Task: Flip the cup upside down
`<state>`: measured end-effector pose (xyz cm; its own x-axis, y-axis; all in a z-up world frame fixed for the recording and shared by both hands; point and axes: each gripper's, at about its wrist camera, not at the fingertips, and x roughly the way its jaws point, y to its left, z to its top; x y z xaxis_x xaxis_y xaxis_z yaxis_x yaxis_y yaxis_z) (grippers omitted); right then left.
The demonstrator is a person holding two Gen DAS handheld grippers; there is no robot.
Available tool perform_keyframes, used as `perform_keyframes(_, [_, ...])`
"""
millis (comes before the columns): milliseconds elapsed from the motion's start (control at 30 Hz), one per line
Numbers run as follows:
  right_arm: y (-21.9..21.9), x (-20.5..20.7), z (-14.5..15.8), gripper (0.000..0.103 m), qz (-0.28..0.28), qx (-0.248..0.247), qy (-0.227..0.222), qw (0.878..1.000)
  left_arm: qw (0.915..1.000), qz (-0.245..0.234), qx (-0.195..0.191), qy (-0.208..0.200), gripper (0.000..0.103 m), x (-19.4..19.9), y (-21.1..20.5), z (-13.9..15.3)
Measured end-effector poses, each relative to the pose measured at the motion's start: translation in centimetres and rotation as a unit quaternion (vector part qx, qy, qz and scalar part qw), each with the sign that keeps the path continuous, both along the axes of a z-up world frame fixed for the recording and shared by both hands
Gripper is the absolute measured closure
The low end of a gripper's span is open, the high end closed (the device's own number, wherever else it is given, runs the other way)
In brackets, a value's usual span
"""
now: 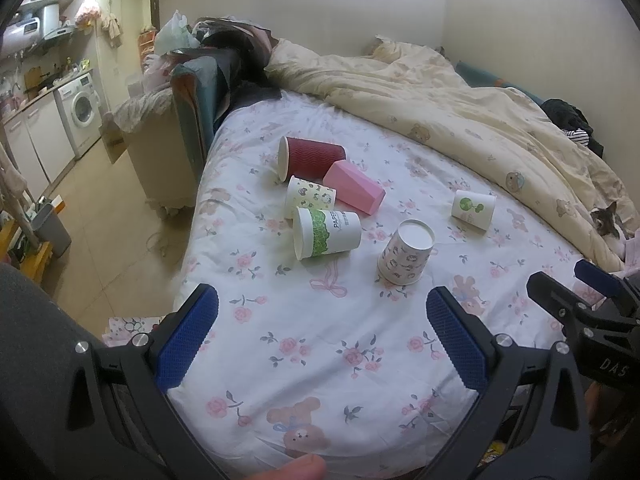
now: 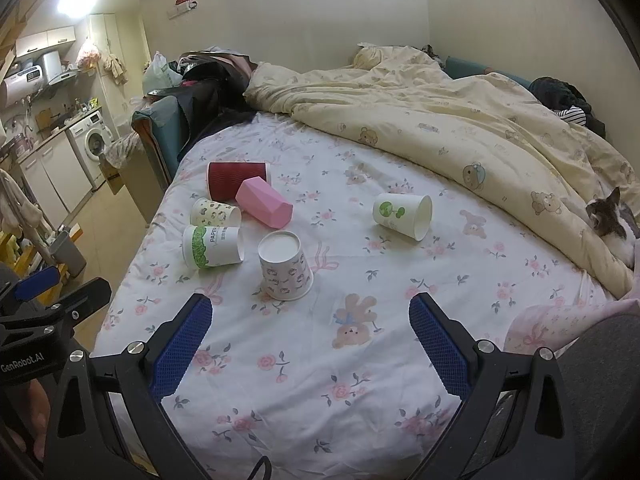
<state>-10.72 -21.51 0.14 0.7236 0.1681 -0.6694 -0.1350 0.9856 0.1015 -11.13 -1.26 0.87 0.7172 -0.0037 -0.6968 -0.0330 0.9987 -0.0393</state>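
Cartoon-printed cup (image 2: 285, 266) stood mouth-down on the bedsheet (image 2: 360, 380); left gripper (image 1: 322, 334) and right gripper (image 2: 310, 338) hovered near it, both released.

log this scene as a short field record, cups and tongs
surface: bed sheet, floral
upside-down cup: cartoon-print cup, base up, mouth on sheet
cups on their sides: maroon cup; pink cup; small patterned cup; green-band cup; green-logo cup, apart from the rest
left tongs: open, holding nothing
right tongs: open, holding nothing
other: cat by the quilt
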Motion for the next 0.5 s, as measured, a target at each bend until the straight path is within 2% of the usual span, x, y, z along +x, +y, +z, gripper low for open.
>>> perform_keyframes(500, [-0.09,0.09,-0.42,0.002,-0.006,0.006,0.002,1.0,1.0,0.002,-0.009,0.001,0.0,0.06,-0.07,-0.03])
